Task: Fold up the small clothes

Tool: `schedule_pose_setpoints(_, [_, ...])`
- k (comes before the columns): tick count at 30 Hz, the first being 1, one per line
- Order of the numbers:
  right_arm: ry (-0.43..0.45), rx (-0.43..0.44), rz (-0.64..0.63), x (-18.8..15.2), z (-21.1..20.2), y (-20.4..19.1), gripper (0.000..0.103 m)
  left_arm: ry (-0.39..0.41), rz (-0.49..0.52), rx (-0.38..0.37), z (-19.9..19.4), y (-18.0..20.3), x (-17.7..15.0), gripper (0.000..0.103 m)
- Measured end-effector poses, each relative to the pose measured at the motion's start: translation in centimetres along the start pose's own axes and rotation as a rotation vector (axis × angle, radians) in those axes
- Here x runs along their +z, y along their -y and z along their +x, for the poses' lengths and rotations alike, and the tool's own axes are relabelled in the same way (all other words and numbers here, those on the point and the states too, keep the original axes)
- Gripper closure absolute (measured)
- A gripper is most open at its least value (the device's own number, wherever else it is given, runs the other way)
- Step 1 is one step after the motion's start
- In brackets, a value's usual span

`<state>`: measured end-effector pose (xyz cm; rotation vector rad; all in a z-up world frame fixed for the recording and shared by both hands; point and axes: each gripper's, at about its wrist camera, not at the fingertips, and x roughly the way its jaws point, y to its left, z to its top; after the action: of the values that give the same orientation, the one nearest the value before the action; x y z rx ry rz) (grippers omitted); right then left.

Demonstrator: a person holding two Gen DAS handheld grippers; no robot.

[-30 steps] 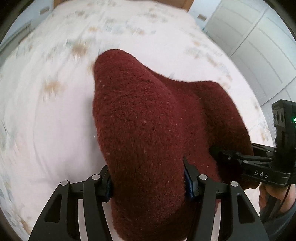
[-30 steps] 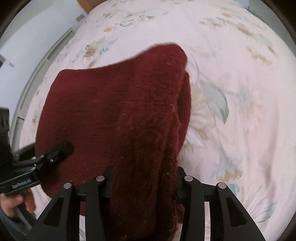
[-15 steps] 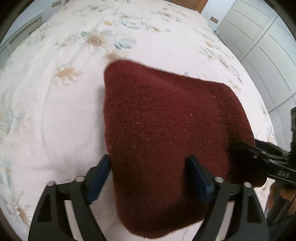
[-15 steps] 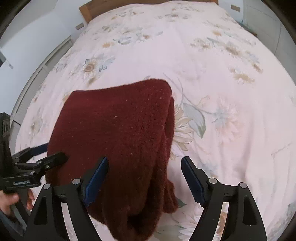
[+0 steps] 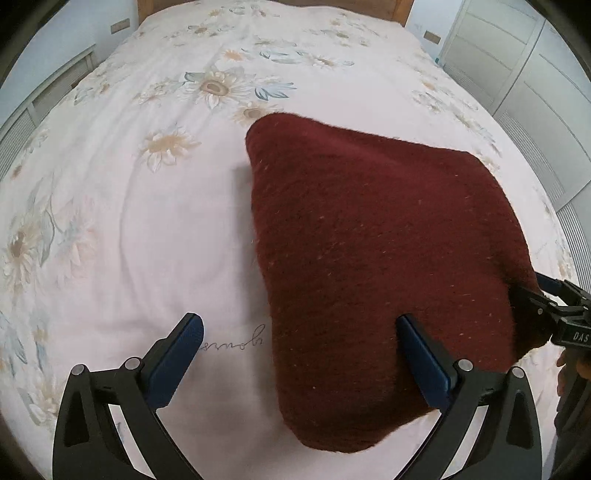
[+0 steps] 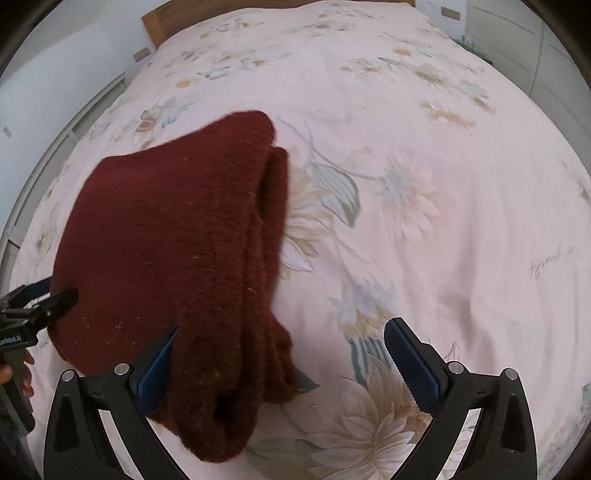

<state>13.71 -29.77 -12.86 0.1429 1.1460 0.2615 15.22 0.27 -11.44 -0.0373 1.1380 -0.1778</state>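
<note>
A dark red fuzzy knit garment (image 5: 369,240) lies folded on the flowered bedspread (image 5: 147,221). My left gripper (image 5: 297,321) hangs over the garment's near left edge, its jaws opening wide. The right blue pad (image 5: 421,354) rests against the knit and the left pad (image 5: 177,358) is over bare sheet. In the right wrist view the garment (image 6: 166,240) shows stacked layers along its right side. My right gripper (image 6: 282,328) is also opening. Its left pad (image 6: 155,373) sits by the knit and its right pad (image 6: 410,358) is clear of it.
The bedspread (image 6: 443,221) stretches far on all sides of the garment. A wooden headboard (image 5: 402,7) closes the far end. White wardrobe doors (image 5: 535,92) stand to the right. A hand (image 6: 18,373) holds the left gripper's handle.
Both grippers were pinching the red garment; now their jaws have spread wide and let it go. The garment has settled flat on the bed, and both grippers have pulled back.
</note>
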Motion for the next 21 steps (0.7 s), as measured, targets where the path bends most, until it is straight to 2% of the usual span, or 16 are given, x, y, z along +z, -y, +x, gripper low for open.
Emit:
schedule_pose_setpoints(5, [0.036, -0.007, -0.006, -0.9, 0.4, 0.2, 0.0, 0.034, 0.009, 0.008, 1.1, 0.1, -1.0, 0.0])
schedule_pose_setpoints(10, [0.058, -0.011, -0.02, -0.8, -1.6, -0.7, 0.0, 0.061, -0.003, 0.04, -0.2, 0.6, -0.9, 0.001])
schedule_pose_setpoints(15, [0.127, -0.005, -0.03, -0.4, -6.4, -0.9, 0.0, 0.111, 0.002, 0.086, -4.2, 1.4, -1.4, 0.001])
schedule_pose_setpoints(18, [0.177, -0.02, -0.046, -0.6, -10.4, -1.1, 0.0, 0.137, -0.028, 0.071, -7.4, 1.3, -1.6, 0.001])
schedule_pose_setpoints(21, [0.215, -0.044, -0.059, -1.2, -14.3, -1.3, 0.0, 0.18, -0.031, 0.088, -11.3, 1.7, -2.2, 0.001])
